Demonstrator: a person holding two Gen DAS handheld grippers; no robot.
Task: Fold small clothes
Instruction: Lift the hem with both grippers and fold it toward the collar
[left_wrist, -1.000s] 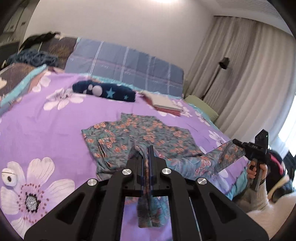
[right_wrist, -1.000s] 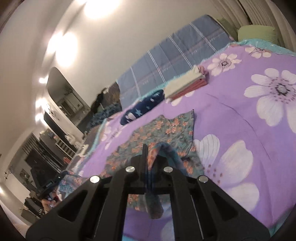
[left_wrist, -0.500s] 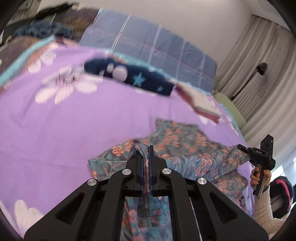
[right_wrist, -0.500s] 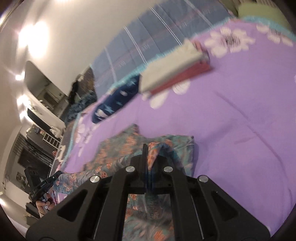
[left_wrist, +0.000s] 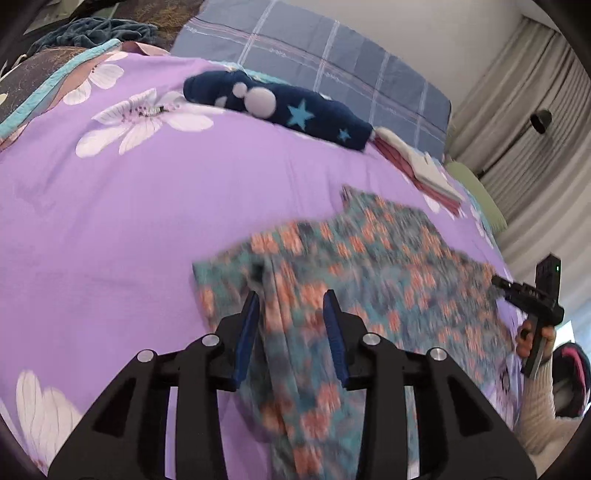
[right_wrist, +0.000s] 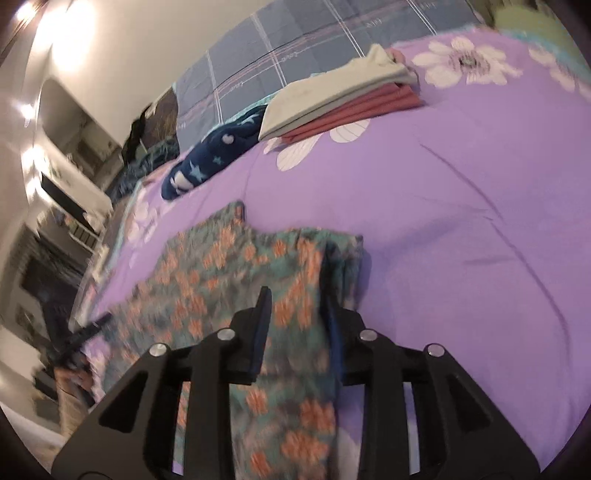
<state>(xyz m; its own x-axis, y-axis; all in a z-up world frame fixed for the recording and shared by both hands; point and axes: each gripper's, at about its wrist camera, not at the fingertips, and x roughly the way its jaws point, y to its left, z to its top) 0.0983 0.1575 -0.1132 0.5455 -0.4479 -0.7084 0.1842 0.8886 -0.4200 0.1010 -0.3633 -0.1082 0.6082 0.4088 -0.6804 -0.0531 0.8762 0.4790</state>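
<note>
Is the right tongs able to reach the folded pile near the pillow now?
Probably yes. The right tongs are open over the flowered garment, and only bare purple bedspread lies before the folded pile.

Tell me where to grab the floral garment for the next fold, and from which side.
Probably the near folded edge of the floral garment, where it lies doubled on the purple bedspread. Come in from the near side. The left gripper and right gripper are both open over that edge, one toward each end, the cloth lying flat between them.
</note>
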